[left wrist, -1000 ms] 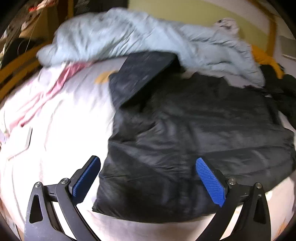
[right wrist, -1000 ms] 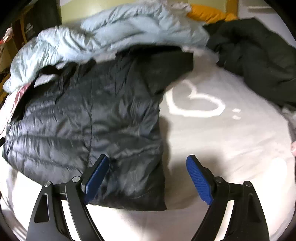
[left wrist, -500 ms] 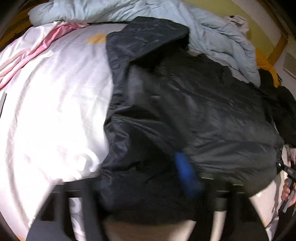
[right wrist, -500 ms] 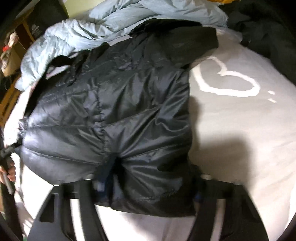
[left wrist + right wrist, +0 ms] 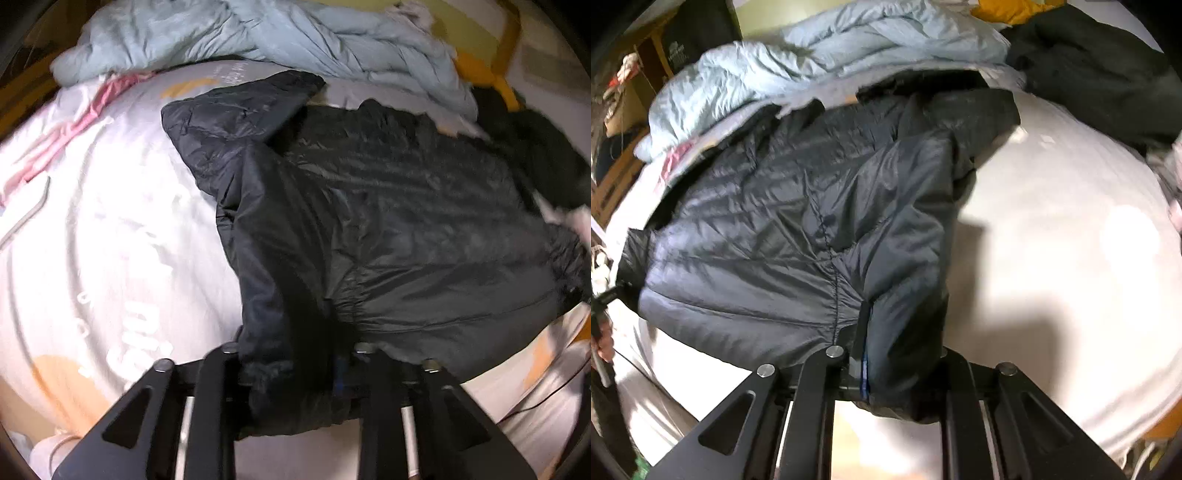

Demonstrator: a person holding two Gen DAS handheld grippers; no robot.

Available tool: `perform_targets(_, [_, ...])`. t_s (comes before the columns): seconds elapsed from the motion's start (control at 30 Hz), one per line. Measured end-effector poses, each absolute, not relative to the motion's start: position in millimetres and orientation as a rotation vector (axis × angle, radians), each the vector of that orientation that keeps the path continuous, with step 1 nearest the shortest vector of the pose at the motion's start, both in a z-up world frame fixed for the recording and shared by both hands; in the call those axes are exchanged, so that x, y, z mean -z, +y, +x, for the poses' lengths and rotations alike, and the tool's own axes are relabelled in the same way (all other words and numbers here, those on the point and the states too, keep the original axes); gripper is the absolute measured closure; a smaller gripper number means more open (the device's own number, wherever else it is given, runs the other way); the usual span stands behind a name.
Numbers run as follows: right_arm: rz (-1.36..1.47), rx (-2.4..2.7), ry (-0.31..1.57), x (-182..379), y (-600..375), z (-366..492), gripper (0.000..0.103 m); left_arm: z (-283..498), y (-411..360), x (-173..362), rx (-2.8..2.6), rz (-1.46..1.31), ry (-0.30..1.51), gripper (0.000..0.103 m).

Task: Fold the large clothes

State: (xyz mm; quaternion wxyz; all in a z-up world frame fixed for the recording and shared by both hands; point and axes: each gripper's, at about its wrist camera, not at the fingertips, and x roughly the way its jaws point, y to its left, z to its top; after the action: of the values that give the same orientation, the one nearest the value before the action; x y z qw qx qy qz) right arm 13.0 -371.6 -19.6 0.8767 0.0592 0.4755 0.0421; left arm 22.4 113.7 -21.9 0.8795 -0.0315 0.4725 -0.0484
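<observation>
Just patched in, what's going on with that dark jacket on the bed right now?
A person holds a gripper in each hand at the near hem of the black puffer jacket, spread on the white bed. The left gripper has bunched hem between its opening jaws; the right gripper's jaws are closing on the hem.

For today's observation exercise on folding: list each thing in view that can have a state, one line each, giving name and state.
Black puffer jacket: lying on the bed, sleeves folded in, hem gripped at two places.
Left tongs: opening slightly, jacket hem bunched between them.
Right tongs: closing on the jacket hem.
Light blue duvet: crumpled behind the jacket.
Bed sheet: spread, lightly creased.
</observation>
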Motion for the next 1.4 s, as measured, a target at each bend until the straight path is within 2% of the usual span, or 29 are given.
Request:
perform_targets(0.03, [0.101,-0.074,0.996,23,-372,8,0.083,20,110,20,0.070,-0.019,0.961,0.057])
perform_targets(0.07, [0.080,-0.060,0.995,25,-374,7,0.075,21,107,17,0.035,0.018,0.933,0.040])
perform_targets(0.1, [0.058,-0.030,0.987,25,-375,7,0.071,21,106,12,-0.008,0.051,0.894,0.029])
perform_targets(0.17, [0.036,0.053,0.956,17,-376,15,0.058,20,106,-2,-0.062,0.070,0.819,0.028])
perform_targets(0.27, [0.029,0.127,0.881,-2,-377,21,0.045,21,108,-24,-0.024,0.022,0.758,0.024])
perform_targets(0.33, [0.042,0.116,0.846,-16,-376,25,0.041,25,103,-35,-0.005,0.035,0.733,0.023])
perform_targets(0.5, [0.018,0.101,0.795,-41,-364,40,0.040,58,83,-52,0.043,0.072,0.709,0.023])
perform_targets(0.6, [-0.003,0.073,0.771,-51,-355,44,0.033,91,77,-61,0.040,0.091,0.706,0.023])
perform_targets(0.7, [-0.022,0.065,0.765,-50,-343,60,0.033,141,73,-62,-0.007,0.144,0.706,0.023])
perform_targets(0.93, [0.067,-0.001,0.772,-44,-332,88,0.033,262,60,-15,0.007,0.225,0.921,0.023])
perform_targets(0.97, [0.059,-0.021,0.778,-41,-330,90,0.033,274,59,-5,-0.018,0.240,0.955,0.025])
perform_targets(1.03, [0.010,-0.005,0.776,-37,-327,91,0.033,292,60,15,-0.072,0.253,1.025,0.048])
perform_targets(1.1, [-0.035,0.035,0.774,-32,-330,92,0.033,296,64,23,-0.094,0.238,1.035,0.094])
perform_targets(1.13, [-0.042,0.039,0.780,-29,-332,93,0.033,294,65,22,-0.090,0.230,1.021,0.100])
perform_targets(1.27, [-0.002,0.028,0.826,-18,-342,98,0.033,249,64,-4,-0.015,0.215,0.865,0.101])
perform_targets(1.4, [0.004,0.021,0.841,-14,-342,98,0.033,185,60,-26,0.139,0.217,0.830,0.102])
